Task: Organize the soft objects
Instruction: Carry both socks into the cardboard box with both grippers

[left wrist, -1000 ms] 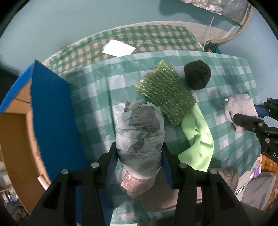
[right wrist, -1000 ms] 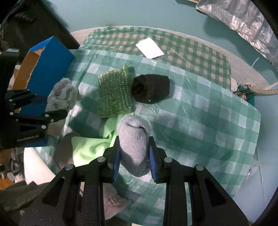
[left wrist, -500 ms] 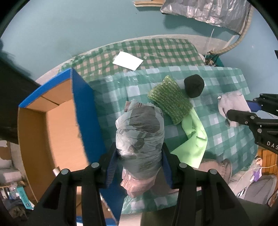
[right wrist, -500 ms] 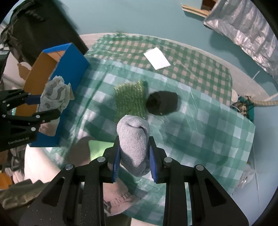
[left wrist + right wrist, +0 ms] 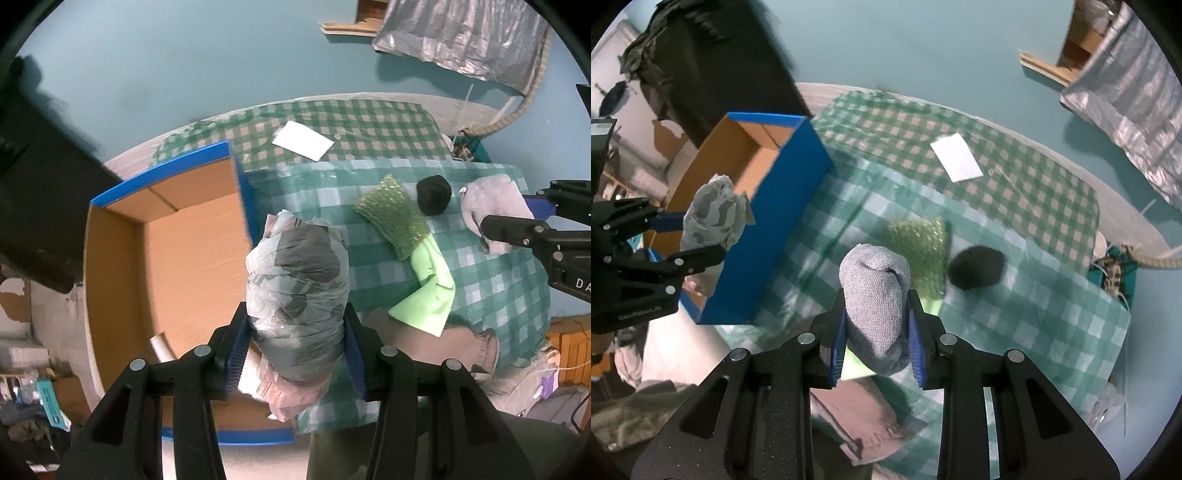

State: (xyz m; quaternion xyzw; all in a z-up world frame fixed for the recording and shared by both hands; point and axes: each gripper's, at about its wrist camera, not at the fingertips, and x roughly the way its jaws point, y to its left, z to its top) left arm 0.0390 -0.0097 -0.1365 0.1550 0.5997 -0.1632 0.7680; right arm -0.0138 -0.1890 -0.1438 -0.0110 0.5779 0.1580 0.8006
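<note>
Checked table (image 5: 498, 280) beside an open box (image 5: 192, 258). Left hand-held gripper (image 5: 295, 332) clamps a bundle (image 5: 295, 273) above it for dropping; right hand-held gripper (image 5: 877, 332) grips a sock (image 5: 875, 295).

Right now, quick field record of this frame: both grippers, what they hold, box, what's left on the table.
left gripper: jaws shut on plastic-wrapped bundle, at the box's edge
right gripper: jaws shut on grey sock roll, above the table
box: blue outside, open top
on tablecloth: green scrubber, black roll, lime cloth, white paper
</note>
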